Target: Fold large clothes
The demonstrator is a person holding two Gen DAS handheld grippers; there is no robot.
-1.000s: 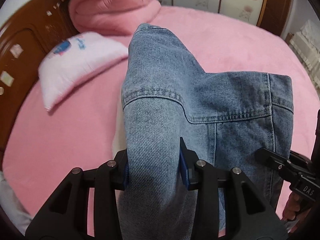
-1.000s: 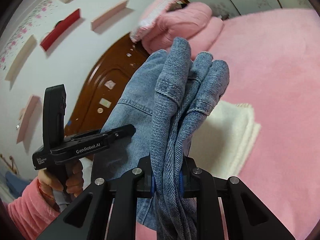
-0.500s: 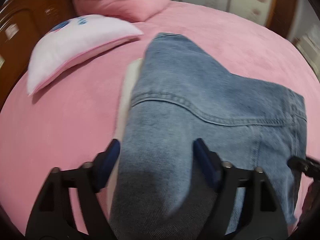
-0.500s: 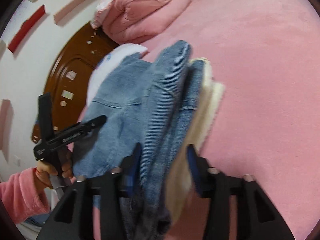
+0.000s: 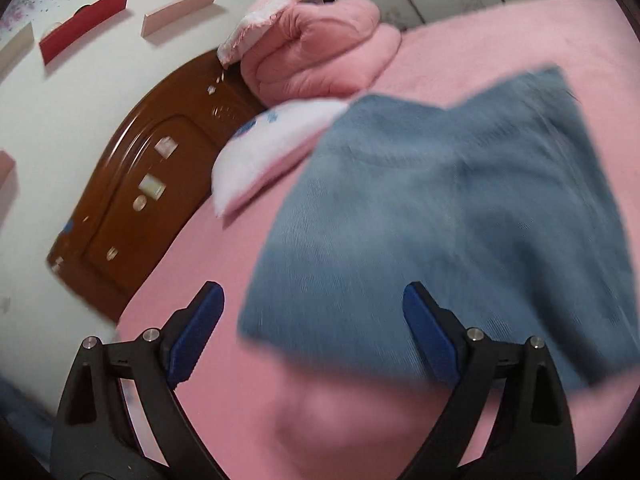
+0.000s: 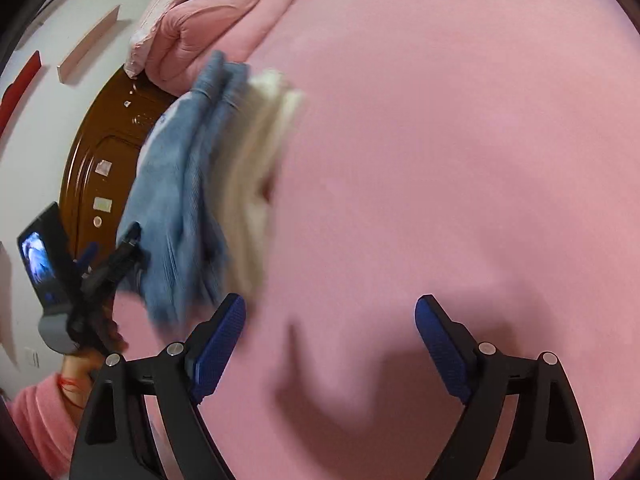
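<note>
You've let go of the denim garment [image 5: 460, 216]: it lies folded on the pink bedspread [image 5: 520, 40], on top of a cream folded piece [image 6: 256, 168] that shows along its edge only in the right wrist view. Both sets of jaws have just been opening. Your left gripper [image 5: 312, 332] stands wide with nothing pressed between the blue pads; the near hem of the denim lies ahead of the gap and part of it behind the right-hand finger, not pinched. Your right gripper [image 6: 330, 344] is likewise spread wide, over bare bedspread, with the stack off to its left side and nothing between the fingers. Judgement: this piece looks finished, folded to a compact slab and stacked; whether more clothes wait cannot be told, none show. Look of the denim: mid-blue, heavy weave, several layers thick at the edge seen from the right wrist, top face fairly flat, outline roughly rectangular with one corner running to a point toward the folded pink quilt [image 5: 320, 48]. Both views are motion-blurred, so seams and small wrinkles are unreadable. A white pillow [image 5: 272, 148] lies just beside the stack, near the brown headboard [image 5: 152, 208].
</note>
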